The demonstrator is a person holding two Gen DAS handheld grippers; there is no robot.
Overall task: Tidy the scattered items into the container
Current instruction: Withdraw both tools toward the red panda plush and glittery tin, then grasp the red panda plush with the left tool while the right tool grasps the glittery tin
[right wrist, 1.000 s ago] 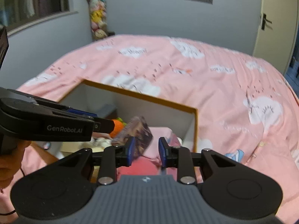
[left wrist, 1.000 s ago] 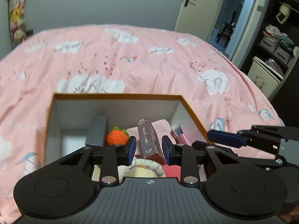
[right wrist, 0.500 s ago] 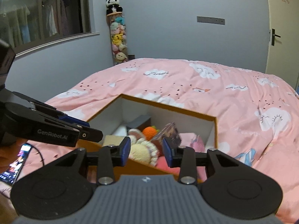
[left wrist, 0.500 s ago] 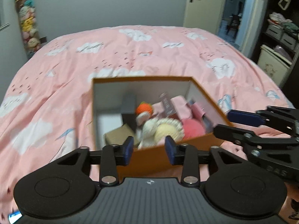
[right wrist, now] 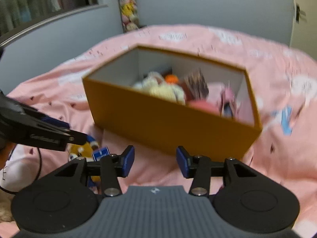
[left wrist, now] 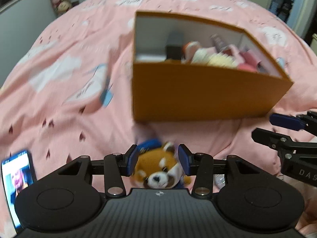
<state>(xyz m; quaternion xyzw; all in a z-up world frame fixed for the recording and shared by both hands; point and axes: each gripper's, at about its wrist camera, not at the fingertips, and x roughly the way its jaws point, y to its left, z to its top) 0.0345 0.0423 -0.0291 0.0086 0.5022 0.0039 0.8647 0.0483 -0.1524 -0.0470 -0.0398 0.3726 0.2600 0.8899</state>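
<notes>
The red panda plush (left wrist: 158, 167) lies on the pink bedspread (left wrist: 59, 99) just in front of the orange box (left wrist: 198, 97), framed between our left gripper's (left wrist: 158, 161) opening, not-yet-touching jaws, so that hand is nearer, while our right gripper (right wrist: 153, 162) opens on nothing.

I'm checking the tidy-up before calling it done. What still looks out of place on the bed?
A red panda plush still lies on the pink bedspread outside the orange box, between the opening pads of the left gripper, which do not press it. A lit phone also lies at the bed's edge.
</notes>
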